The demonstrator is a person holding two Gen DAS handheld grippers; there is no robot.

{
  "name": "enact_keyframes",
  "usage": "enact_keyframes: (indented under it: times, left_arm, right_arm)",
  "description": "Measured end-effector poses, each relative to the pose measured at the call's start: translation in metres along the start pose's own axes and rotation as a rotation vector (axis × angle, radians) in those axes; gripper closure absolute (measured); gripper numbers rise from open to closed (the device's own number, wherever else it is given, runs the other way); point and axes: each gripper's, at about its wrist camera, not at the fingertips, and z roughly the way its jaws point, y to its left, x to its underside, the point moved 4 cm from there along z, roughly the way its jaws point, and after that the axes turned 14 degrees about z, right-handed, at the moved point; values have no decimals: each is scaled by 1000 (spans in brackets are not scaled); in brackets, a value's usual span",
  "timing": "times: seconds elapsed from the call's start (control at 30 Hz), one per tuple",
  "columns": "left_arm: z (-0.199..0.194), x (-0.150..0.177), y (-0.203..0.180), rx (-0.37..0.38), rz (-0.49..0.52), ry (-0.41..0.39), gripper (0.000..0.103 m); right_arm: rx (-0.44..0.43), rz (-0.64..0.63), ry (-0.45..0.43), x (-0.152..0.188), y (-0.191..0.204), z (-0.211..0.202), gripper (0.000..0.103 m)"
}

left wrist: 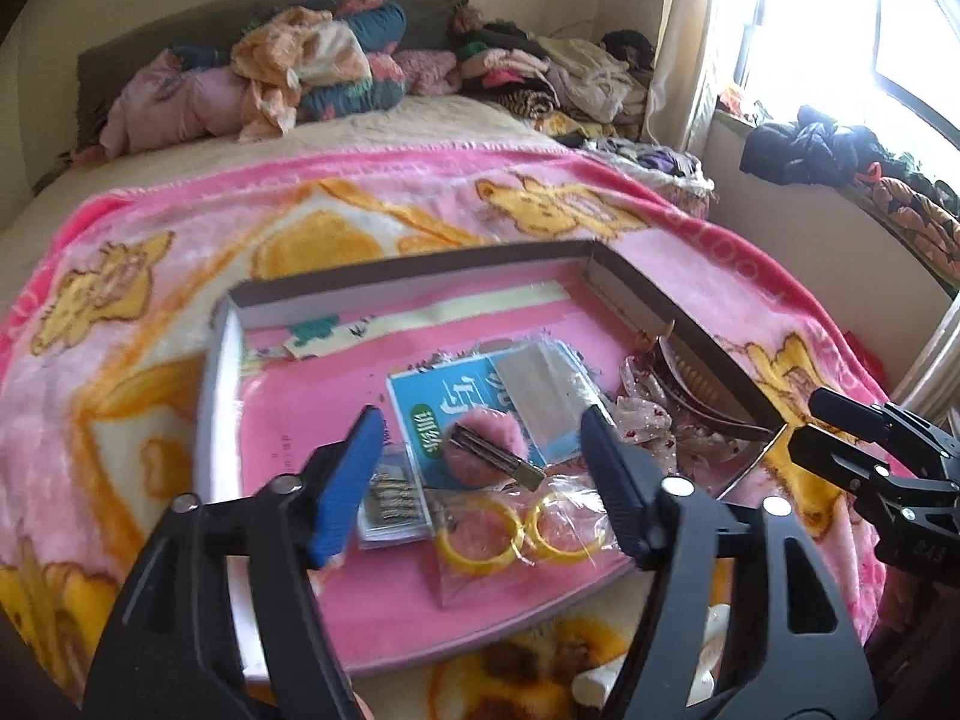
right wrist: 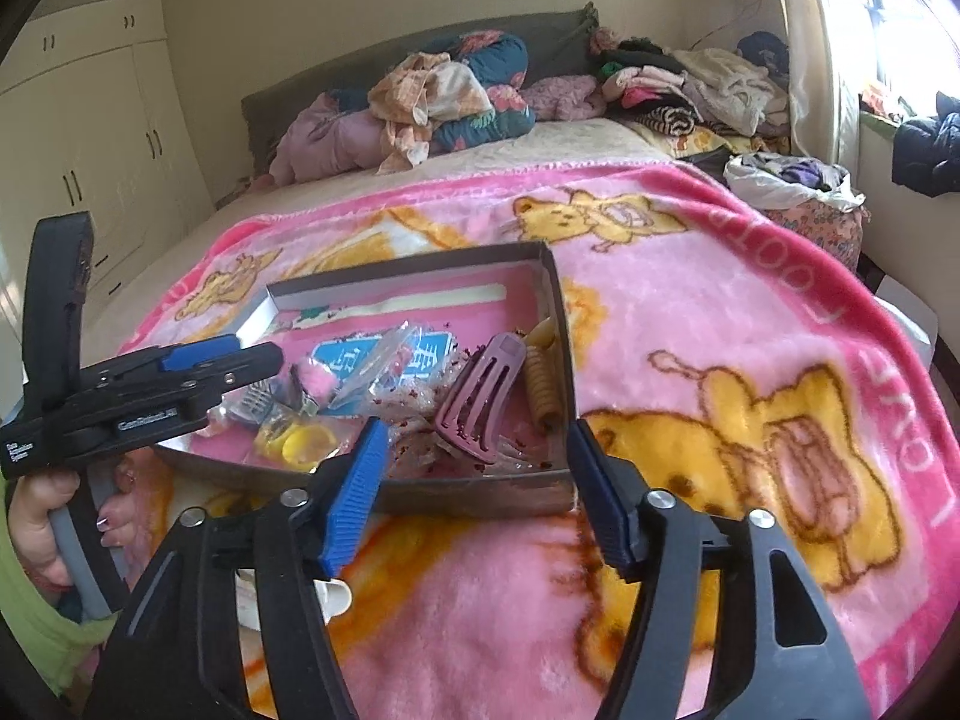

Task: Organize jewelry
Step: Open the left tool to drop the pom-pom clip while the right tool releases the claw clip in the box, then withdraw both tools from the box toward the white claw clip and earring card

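Note:
A shallow box (left wrist: 223, 360) with a pink floor lies on the pink blanket. Inside are two yellow bangles (left wrist: 477, 531) in clear plastic, a pink pompom hair clip (left wrist: 486, 444), a blue packet (left wrist: 432, 396), a card of hairpins (left wrist: 390, 501), a lace scrunchie (left wrist: 645, 408) and a tan claw clip (left wrist: 699, 381). My left gripper (left wrist: 480, 426) hovers open above the pompom clip and bangles, holding nothing. My right gripper (right wrist: 477, 429) is open and empty over the box's near right corner, just in front of a mauve claw clip (right wrist: 480, 402). Each gripper shows in the other's view: right (left wrist: 807, 423), left (right wrist: 258, 354).
The pink bear-print blanket (right wrist: 720, 330) covers the bed's near half. Piled clothes and pillows (right wrist: 456, 96) sit by the headboard, with a stuffed bag (right wrist: 792, 180) at the bed's right edge. A windowsill with dark clothes (left wrist: 804, 144) runs along the right. A person's hand (right wrist: 36, 528) grips the left handle.

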Motion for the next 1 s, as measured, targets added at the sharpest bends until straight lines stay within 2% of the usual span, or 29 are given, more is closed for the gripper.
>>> enact_keyframes:
  times: [0.27, 0.43, 0.83, 1.0]
  left_arm:
    - [-37, 3, -1, -43, -1, -61, 29]
    - [-57, 11, -4, -64, 7, -82, 25]
    - [-82, 51, -3, -96, -7, -77, 12]
    - [-88, 63, -4, -92, -5, -69, 12]
  right_arm:
    - [-16, -8, -34, 2, 8, -27, 32]
    - [-35, -18, -35, 8, 13, -40, 28]
    - [-62, -65, 2, 35, 27, -48, 27]
    - [-72, -85, 17, 45, 29, -49, 25]
